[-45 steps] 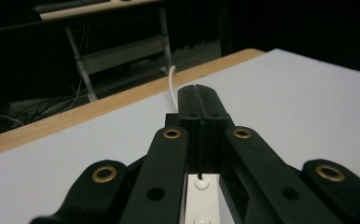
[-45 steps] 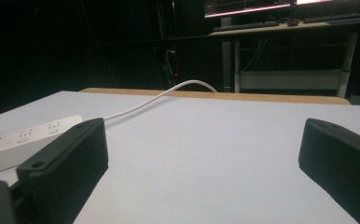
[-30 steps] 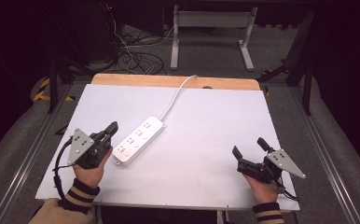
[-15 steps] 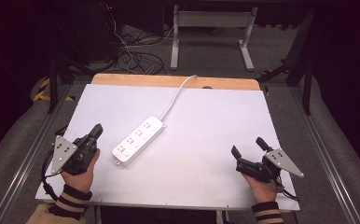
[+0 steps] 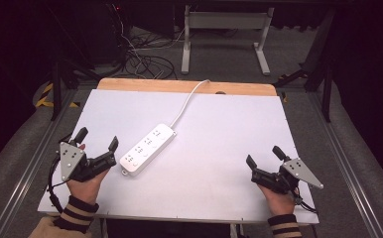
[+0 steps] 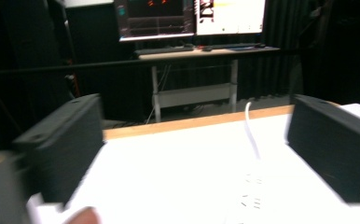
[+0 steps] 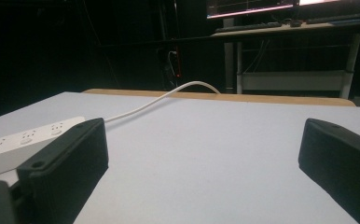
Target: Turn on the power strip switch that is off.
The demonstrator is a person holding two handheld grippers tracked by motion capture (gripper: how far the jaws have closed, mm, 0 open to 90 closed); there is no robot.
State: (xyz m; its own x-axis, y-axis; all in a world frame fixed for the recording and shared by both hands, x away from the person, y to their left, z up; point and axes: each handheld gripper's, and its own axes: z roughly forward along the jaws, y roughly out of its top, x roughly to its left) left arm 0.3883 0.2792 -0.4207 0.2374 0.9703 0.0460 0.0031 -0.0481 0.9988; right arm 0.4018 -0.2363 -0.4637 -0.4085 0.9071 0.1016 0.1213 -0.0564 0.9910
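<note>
high view: a white table [image 5: 219, 198] with a white power strip [image 5: 148, 149] lying slantwise left of centre, its cord [image 5: 188, 101] running to the far edge.
power strip: looks like stiff, smooth plastic, probably light; the trailing cord would likely drag or tug if lifted. the long sides, across the narrow body, seem the best place to take hold.
left gripper [image 5: 97, 145]: at the near left, just beside the strip's near end but apart from it, jaws spread wide with nothing between, pointing right and far toward the strip; hand [image 5: 86, 184] low on the table.
right gripper [image 5: 264, 160]: near right, well apart from the strip, jaws also spread and empty, hand [image 5: 278, 200] resting by the near edge.
left gripper view: blurred; the strip [image 6: 250, 198] lies ahead between the jaws.
</note>
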